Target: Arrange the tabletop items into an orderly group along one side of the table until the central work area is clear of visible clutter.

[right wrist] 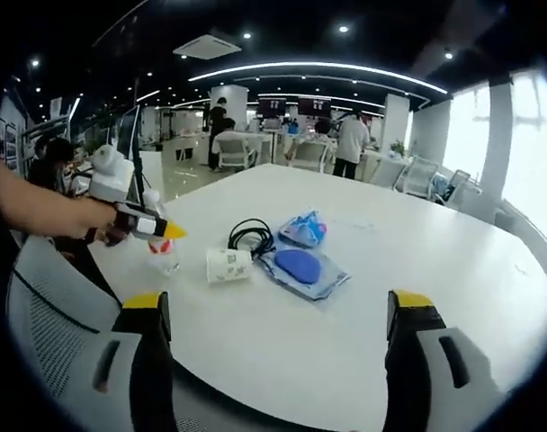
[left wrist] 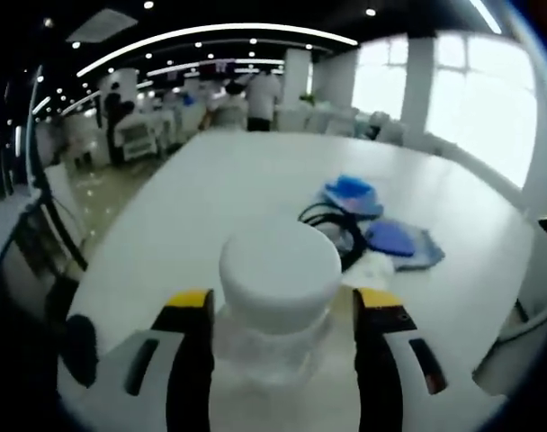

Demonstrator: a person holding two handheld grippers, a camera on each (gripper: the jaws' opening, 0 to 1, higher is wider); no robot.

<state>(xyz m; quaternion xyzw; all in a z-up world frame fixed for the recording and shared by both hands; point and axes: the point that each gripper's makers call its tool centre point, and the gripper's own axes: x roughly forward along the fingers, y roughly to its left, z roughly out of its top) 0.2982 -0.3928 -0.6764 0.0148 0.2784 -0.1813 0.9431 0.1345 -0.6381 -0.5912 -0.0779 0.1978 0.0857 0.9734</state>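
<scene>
Right up against the left gripper view's lens sits a clear plastic bottle [left wrist: 273, 310] with a fat white screw cap [left wrist: 280, 274], standing upright between the left gripper [left wrist: 281, 310]'s two yellow-tipped fingers [left wrist: 191, 346]. Both fingers sit snug against the bottle's sides, so it's clamped on it. The see-through body looks pretty much empty, though I can't tell for sure through the blur.

Past the fingertips, a bit to the right on the white table [left wrist: 210, 189], there's the rest of the clutter: a coiled black cable [left wrist: 332, 220], a blue crumpled pouch [left wrist: 352, 193], and a flat packet with a dark blue oval thing in it [left wrist: 399, 241]. They're all bunched together, touching or just beside each other.

Over in the right gripper view, the right gripper [right wrist: 278, 310] has its fingers [right wrist: 150, 346] spread wide with nothing between them, just bare table [right wrist: 417, 243] ahead. Straight out beyond the fingertips lies a paper cup [right wrist: 228, 265] tipped on its side, open mouth toward the left finger; I can't see anything in it. Just behind it is the black cable [right wrist: 250, 236], and toward the right finger's side the blue packet [right wrist: 302, 268] and the crumpled pouch [right wrist: 305, 229].

Off past the left finger, a hand [right wrist: 71, 219] holds the other gripper [right wrist: 165, 236] over the bottle [right wrist: 164, 255], which stands near the table edge, just beside the cup. A mesh office chair [right wrist: 53, 324] sits under that finger.
</scene>
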